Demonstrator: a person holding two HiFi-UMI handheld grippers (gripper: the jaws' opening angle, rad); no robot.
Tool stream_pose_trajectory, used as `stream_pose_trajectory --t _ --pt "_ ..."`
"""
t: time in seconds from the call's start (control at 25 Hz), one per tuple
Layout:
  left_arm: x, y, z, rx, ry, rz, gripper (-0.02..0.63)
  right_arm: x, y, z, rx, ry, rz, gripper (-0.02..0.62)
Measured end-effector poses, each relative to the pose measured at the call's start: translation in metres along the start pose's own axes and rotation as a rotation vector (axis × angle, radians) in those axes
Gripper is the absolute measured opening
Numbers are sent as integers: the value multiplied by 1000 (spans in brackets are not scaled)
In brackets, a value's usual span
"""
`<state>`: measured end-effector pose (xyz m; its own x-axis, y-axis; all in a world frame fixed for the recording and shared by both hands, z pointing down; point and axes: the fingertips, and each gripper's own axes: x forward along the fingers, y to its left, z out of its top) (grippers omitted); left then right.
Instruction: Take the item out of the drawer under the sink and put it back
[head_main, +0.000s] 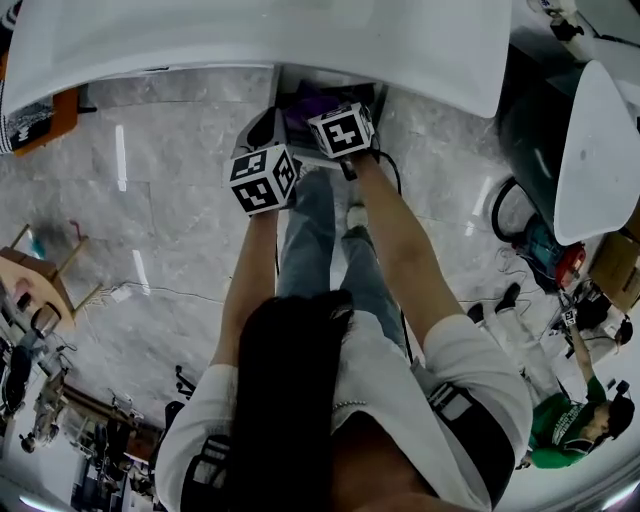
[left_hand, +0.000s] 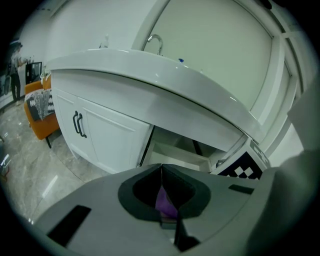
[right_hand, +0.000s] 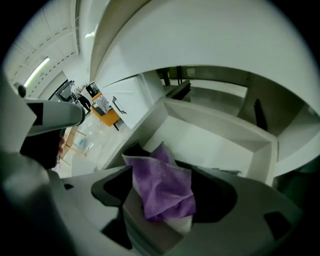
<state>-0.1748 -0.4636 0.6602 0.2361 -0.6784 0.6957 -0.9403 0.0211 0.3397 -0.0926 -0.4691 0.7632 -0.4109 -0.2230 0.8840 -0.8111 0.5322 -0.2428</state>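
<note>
**A:** Under the sink (left_hand: 150, 75), the drawer (right_hand: 220, 145) is pulled out. Where is the cloth (right_hand: 161, 192)?

**B:** It is purple and bunched between the fingers (right_hand: 112, 187) of the right gripper (right_hand: 172, 175). The open drawer lies just beyond it. The fingers are spread wide and not pressing it.

**A:** And the left gripper (left_hand: 161, 172)?

**B:** Fingers clenched, tips touching, aimed at the drawer. A purple patch shows behind the tips. It may be pinched or only seen through the gap; the view is too dark to settle.

You're at a bathroom-style set inside a busy workroom: white sink (left_hand: 150, 80) and tap (left_hand: 160, 45) upper centre, marble floor (head_main: 180, 230), equipment clutter (head_main: 60, 400) lower left.
</note>
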Motion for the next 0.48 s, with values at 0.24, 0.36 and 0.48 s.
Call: stream_pose_trajectory --t 0.24,0.36,0.48 --pt "4 7 6 -8 -20 10 5 16 -2 -8 -60 94 7 353" --pt "5 13 9 -13 -31 21 5 25 -2 -11 -85 131 1 353" --pt "7 16 10 -19 -36 21 5 32 -4 -14 -87 149 -7 353"
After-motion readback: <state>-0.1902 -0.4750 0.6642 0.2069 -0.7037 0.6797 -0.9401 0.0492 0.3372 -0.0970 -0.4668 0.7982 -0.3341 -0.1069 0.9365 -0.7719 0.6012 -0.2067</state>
